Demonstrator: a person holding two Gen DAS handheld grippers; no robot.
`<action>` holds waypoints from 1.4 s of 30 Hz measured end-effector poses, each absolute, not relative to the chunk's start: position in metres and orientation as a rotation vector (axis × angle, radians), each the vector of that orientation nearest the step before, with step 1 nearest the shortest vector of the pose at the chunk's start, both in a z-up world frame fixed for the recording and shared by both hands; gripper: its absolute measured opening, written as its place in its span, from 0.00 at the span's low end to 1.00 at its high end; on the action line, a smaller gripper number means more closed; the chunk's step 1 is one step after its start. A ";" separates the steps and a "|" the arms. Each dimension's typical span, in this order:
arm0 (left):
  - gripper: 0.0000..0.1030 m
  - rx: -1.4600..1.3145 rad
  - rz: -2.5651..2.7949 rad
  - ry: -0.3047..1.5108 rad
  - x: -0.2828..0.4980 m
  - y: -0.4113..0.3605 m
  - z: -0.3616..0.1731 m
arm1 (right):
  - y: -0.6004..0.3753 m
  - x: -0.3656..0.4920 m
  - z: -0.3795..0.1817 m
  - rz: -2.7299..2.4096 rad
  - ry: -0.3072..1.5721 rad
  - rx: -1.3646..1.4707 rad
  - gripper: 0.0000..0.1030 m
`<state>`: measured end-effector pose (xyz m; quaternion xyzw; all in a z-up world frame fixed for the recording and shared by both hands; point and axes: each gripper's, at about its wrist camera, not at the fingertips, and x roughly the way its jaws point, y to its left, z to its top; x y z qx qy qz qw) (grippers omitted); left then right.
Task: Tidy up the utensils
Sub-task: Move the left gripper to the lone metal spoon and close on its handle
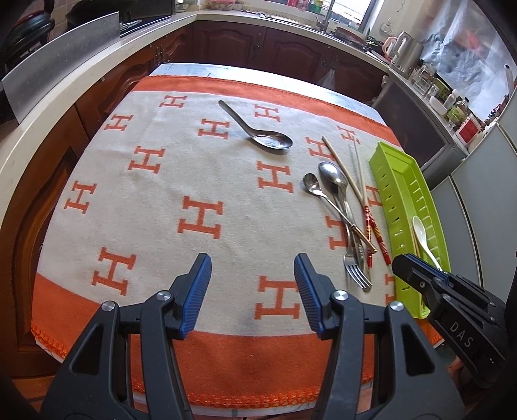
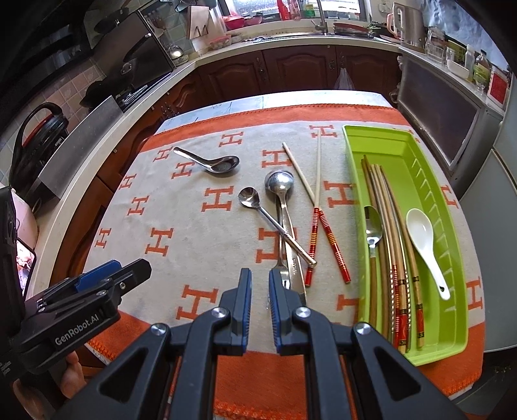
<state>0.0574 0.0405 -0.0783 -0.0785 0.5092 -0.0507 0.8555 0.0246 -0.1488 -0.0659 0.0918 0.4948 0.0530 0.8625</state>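
A green tray (image 2: 413,152) lies at the cloth's right side, holding a white spoon (image 2: 420,232), several chopsticks (image 2: 394,242) and a metal spoon (image 2: 373,223). Loose on the cloth are a metal soup spoon (image 2: 219,163), a small spoon (image 2: 248,197), a large spoon (image 2: 279,184), a fork (image 2: 284,274) and a red-ended chopstick pair (image 2: 318,194). My right gripper (image 2: 260,284) hovers just short of the fork's tines, open by a narrow gap and holding nothing. My left gripper (image 1: 253,284) stands wide open and holds nothing above the cloth's near middle, left of the fork (image 1: 355,271).
An orange and grey cloth (image 1: 161,200) with H marks covers the table. Dark wood cabinets and a pale countertop (image 1: 38,129) wrap around the left and far sides. Jars and a kettle (image 2: 410,22) crowd the counter at the far right. A hand (image 2: 71,378) holds the left gripper.
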 end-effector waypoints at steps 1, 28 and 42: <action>0.49 -0.167 -0.105 1.075 0.059 0.042 -0.080 | -0.148 0.026 -0.067 0.113 1.040 0.192 0.10; 0.49 -0.314 -0.030 1.120 0.174 0.086 -0.123 | -0.128 0.124 -0.114 0.259 1.122 -0.035 0.10; 0.49 -0.513 -0.035 1.067 0.268 0.099 -0.157 | -0.126 0.134 -0.124 0.282 1.153 -0.107 0.10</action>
